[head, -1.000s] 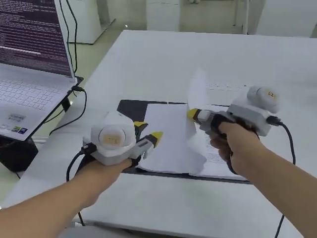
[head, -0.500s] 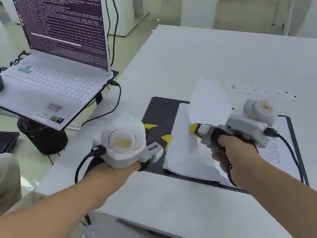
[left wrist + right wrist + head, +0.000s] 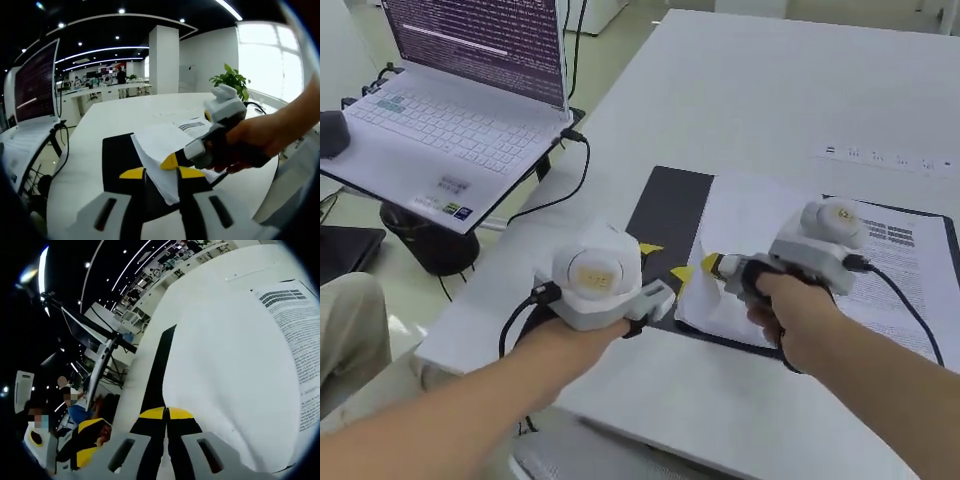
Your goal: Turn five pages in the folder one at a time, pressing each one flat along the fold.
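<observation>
Swinging over from its raised stance of a second ago, the page point(image 3: 750, 215) now droops low across the left half of the folder point(image 3: 670, 205). This turn looks nearly done, with the press along the fold not yet made. At the centre of the head view the right gripper point(image 3: 710, 263) has its jaws closed together on the page's lower left edge. The left gripper point(image 3: 663, 261) hovers just beside it, jaws apart and empty. The folder lies open on the white surface point(image 3: 770, 90), its long axis running from frame centre to the right edge, dipping slightly rightward. Its fold points away from the person, and a printed sheet point(image 3: 910, 260) lies at right.
</observation>
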A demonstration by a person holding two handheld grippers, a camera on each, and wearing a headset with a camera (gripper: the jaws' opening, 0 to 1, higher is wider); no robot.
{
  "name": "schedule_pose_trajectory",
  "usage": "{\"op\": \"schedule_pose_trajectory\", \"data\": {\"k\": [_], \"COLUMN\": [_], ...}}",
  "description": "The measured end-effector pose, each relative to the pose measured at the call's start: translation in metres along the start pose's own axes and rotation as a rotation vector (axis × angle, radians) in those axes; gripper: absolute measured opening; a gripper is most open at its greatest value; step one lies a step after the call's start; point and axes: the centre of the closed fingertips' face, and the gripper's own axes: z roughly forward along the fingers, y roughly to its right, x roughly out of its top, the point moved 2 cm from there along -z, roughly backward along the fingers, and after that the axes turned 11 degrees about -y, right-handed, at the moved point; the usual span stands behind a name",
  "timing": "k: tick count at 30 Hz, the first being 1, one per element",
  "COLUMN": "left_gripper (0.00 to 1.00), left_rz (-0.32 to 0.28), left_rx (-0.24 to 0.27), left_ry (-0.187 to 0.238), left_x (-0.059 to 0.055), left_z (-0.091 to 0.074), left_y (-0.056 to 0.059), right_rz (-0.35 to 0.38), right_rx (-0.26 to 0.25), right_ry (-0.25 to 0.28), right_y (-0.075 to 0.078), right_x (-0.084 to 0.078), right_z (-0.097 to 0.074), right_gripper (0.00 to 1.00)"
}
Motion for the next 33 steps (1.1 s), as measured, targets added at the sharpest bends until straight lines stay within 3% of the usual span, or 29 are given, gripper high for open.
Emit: {"op": "schedule_pose_trajectory", "data": {"k": [10, 16, 20, 27, 33], "left_gripper": [0.21, 0.21, 0.20, 0.20, 0.20], "left_rz": [-0.022, -0.031, -0.025, 0.004, 0.070], "left_rx": [-0.010, -0.012, -0.020, -0.042, -0.074], "left_ry": [-0.022, -0.046, -0.067, -0.082, -0.124], "left_x": [-0.010, -0.020, -0.026, -0.028, -0.037], "left_z": [0.009, 0.014, 0.018, 0.022, 0.037], "left_y": [0.003, 0.004, 0.007, 0.016, 0.032], "right_rz": [0.025, 0.013, 0.032, 0.138, 0.048], "right_rx": [-0.025, -0.038, 0.006, 0.162, 0.083], "right_ry": [-0.034, -0.029, -0.010, 0.039, 0.090], "right_y": [0.011, 0.015, 0.014, 0.006, 0.032], "right_x": [-0.009, -0.012, -0.012, -0.012, -0.005], "right_z": [0.019, 0.022, 0.021, 0.012, -0.011], "right_gripper": [0.00, 0.00, 0.03, 0.17, 0.06]}}
